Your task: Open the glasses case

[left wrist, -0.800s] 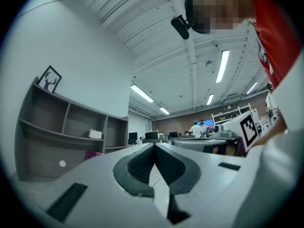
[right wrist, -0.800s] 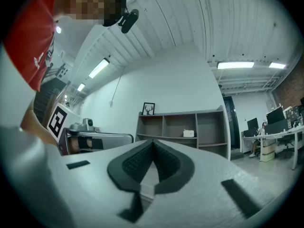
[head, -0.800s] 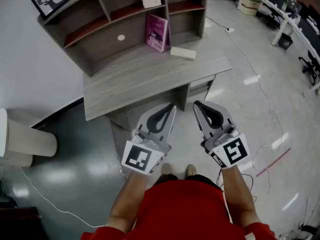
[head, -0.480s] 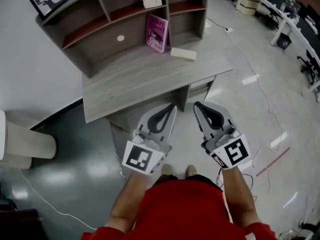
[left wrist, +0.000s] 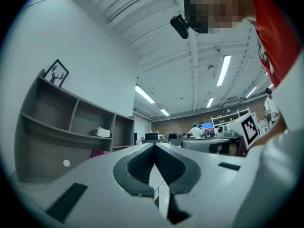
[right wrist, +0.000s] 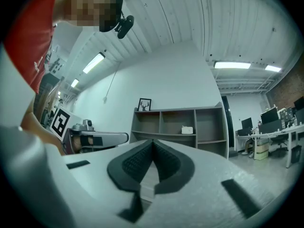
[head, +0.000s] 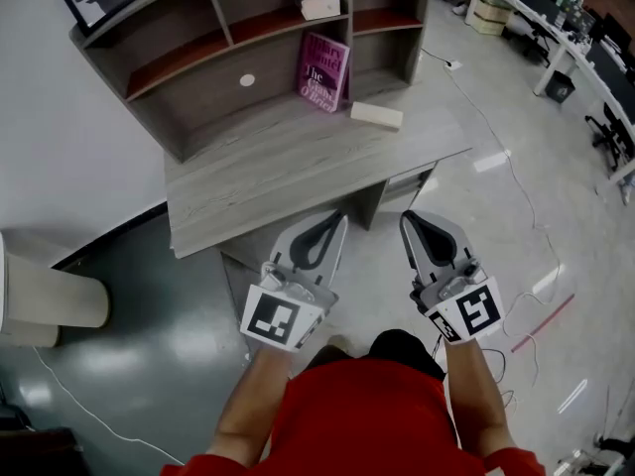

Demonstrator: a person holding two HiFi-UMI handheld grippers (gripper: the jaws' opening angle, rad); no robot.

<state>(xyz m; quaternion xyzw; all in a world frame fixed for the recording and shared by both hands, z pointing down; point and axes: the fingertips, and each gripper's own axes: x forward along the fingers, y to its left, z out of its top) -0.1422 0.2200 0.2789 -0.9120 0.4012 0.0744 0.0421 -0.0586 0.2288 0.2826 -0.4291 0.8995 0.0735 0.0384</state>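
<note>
Glasses case (head: 377, 115) lies on bench (head: 268, 178) | left hand-held gripper (head: 340, 217) closed, holds nothing | right hand-held gripper (head: 405, 216) closed, holds nothing

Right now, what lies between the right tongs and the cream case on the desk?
Head view: only bare desk between the right tongs and the cream case.

A pink book (head: 324, 70) leans against the shelf unit's (head: 189, 107) back panel. Its cover title starts with "The"; the lines below are too small.
</note>
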